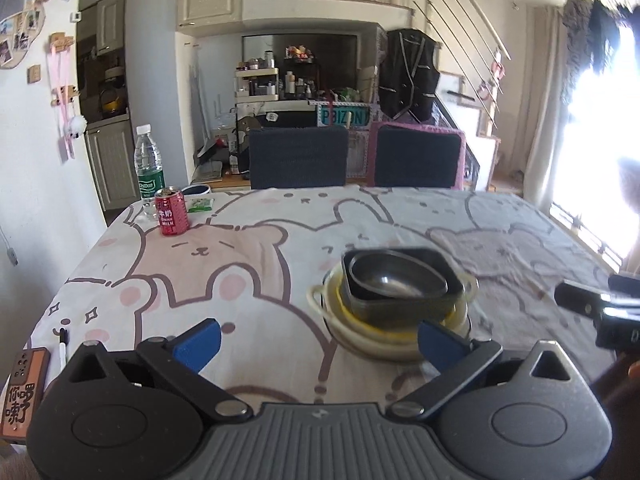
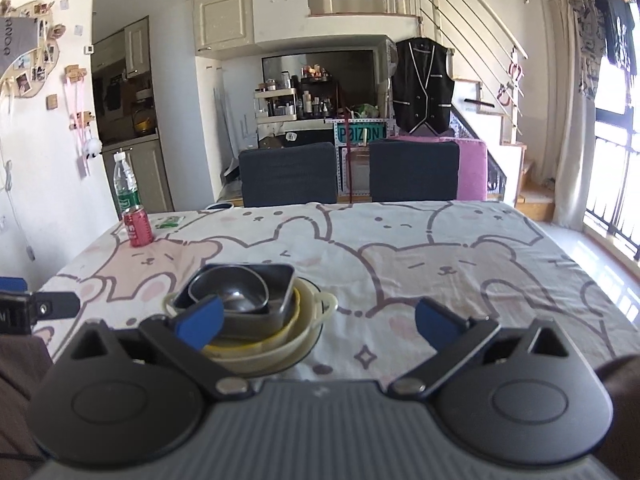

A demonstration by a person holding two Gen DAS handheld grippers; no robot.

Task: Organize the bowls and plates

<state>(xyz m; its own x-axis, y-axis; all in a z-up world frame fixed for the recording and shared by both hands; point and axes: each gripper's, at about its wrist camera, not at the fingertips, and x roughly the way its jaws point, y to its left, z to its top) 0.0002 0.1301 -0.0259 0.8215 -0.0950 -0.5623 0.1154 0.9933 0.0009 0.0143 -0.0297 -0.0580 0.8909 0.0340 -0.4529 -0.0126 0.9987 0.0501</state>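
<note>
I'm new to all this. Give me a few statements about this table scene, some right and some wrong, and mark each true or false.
1. The dishes are nested in one stack. True.
2. The red can lies on its side. False: it stands upright.
3. The left gripper is open and holds nothing. True.
4. The right gripper is clamped on a bowl. False: it is open and empty.
5. A water bottle stands behind the can. True.

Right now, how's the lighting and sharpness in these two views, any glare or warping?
Left wrist view: window blown out white, glare washing the right edge. Right wrist view: window shows its bars, exposure more even. Both: fisheye bends the table edges; stacked bowls slightly soft.
</note>
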